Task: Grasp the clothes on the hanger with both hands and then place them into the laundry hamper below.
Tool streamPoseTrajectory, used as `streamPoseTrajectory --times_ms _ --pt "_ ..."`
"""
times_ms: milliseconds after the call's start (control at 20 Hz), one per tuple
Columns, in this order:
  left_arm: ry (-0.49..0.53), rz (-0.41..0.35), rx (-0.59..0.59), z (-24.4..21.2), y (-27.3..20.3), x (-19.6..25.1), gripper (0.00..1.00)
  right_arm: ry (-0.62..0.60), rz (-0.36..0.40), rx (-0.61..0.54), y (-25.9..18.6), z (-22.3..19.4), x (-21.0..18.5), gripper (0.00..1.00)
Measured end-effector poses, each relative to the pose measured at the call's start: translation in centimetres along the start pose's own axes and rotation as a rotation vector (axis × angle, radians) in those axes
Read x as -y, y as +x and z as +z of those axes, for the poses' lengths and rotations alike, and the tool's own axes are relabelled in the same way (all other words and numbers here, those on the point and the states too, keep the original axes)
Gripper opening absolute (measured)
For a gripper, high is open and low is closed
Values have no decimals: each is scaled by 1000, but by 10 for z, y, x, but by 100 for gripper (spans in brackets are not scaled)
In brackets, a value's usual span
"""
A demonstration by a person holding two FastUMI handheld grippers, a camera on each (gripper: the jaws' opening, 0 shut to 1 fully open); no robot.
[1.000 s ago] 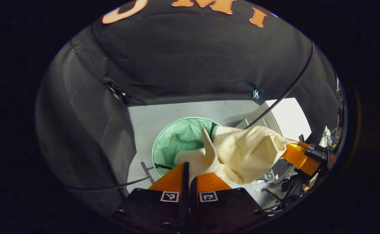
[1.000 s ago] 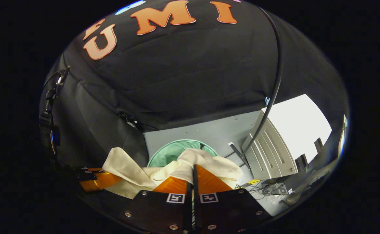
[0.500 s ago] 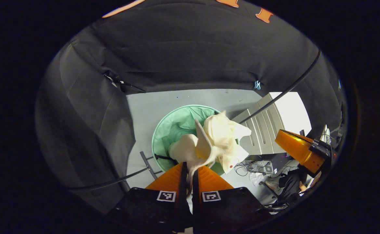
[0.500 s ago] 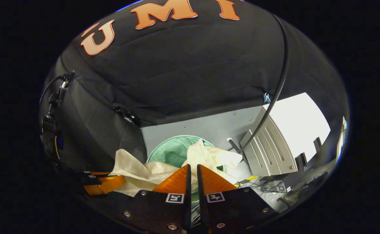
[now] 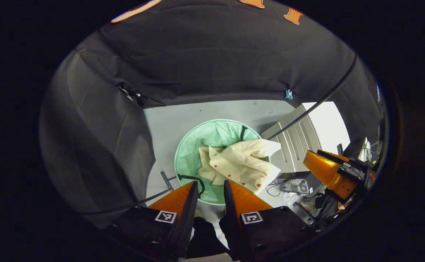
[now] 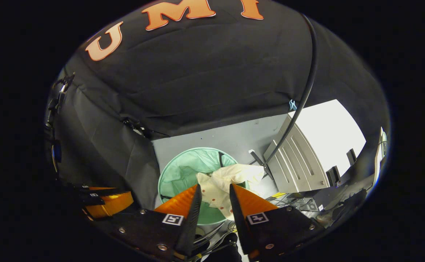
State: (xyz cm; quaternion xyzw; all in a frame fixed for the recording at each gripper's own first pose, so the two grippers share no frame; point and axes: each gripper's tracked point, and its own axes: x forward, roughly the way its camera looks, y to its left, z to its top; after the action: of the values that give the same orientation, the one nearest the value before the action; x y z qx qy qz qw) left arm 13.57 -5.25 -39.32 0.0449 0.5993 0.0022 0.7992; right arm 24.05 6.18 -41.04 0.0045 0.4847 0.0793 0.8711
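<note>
Both grippers, left (image 5: 211, 189) and right (image 6: 214, 193), hang spread and empty above the round mint-green fabric hamper (image 5: 190, 145) at frame centre, where the cream buttoned garment (image 5: 243, 163) drapes over its right rim, likely needing tucking in.

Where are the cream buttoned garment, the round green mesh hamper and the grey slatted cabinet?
cream buttoned garment (image 5: 242, 164): left gripper view, middle of the fabric.
round green mesh hamper (image 5: 212, 134): left gripper view, bare inner wall.
grey slatted cabinet (image 6: 295, 164): right gripper view, ribbed front.

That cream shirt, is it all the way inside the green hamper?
Mostly in. The cream shirt lies crumpled in the green hamper, but one edge drapes over the rim on the cabinet side.
</note>
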Motion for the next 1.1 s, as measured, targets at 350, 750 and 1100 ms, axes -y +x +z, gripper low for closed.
streamPoseTrajectory --times_ms 350,750,1100 --pt "1 -12 38 -4 -7 6 100 -48 -16 37 -8 -5 5 86" --pt "-17 -28 88 -26 -25 6 98 -45 -39 105 -37 -11 10 94" --pt "-53 -23 221 -23 -82 2 98 -100 -75 239 -102 10 17 94"
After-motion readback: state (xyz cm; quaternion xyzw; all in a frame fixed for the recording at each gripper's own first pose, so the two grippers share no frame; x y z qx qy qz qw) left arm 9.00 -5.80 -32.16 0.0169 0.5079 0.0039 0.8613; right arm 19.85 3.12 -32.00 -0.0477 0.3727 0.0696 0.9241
